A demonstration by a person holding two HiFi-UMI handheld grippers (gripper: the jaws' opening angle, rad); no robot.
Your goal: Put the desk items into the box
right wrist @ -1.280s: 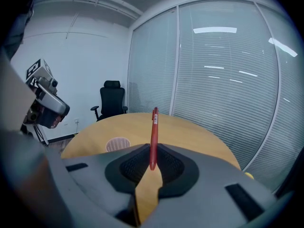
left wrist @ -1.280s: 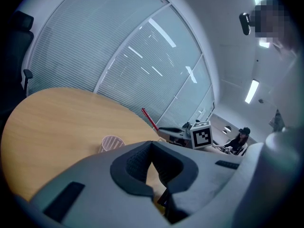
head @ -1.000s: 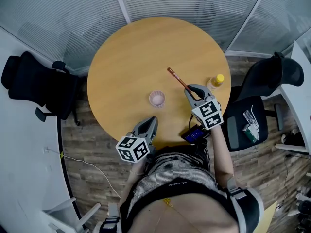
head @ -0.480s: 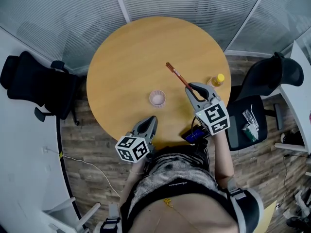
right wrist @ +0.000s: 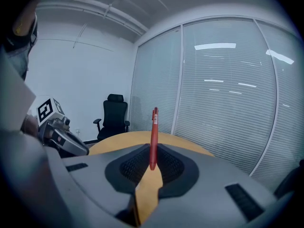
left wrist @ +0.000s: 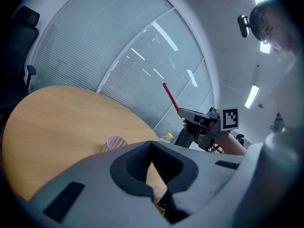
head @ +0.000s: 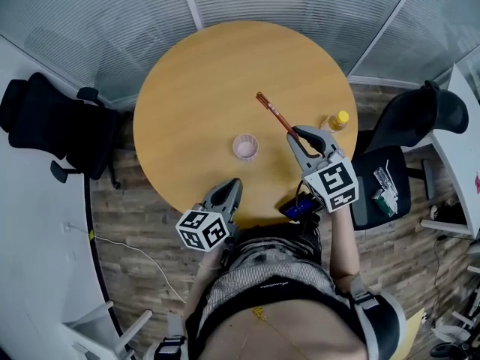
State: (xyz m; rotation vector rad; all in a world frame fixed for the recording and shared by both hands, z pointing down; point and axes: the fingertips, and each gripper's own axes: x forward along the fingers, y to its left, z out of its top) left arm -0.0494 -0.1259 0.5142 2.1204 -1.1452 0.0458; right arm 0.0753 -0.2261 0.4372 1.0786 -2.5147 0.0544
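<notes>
A red pen (head: 274, 112) sticks out up and to the left from my right gripper (head: 300, 133), which is shut on its lower end above the right part of the round wooden table (head: 195, 81). In the right gripper view the pen (right wrist: 154, 132) stands upright between the black pads (right wrist: 135, 165). A small pink cup (head: 245, 147) stands on the table to the gripper's left. My left gripper (head: 231, 186) hovers at the table's near edge, below the cup, its jaws a narrow gap apart with nothing between them. From the left gripper view I see the cup (left wrist: 115, 141) and the pen (left wrist: 170, 98).
A yellow-capped bottle (head: 337, 121) stands at the table's right edge. A dark device with a blue screen (head: 300, 207) sits at the near edge under my right arm. Black office chairs stand to the left (head: 52, 130) and right (head: 416, 122). Glass walls with blinds ring the far side.
My right gripper has risen with the pen and drifted slightly right, its marker cube looking larger. The left gripper, cup and bottle have stayed put.
</notes>
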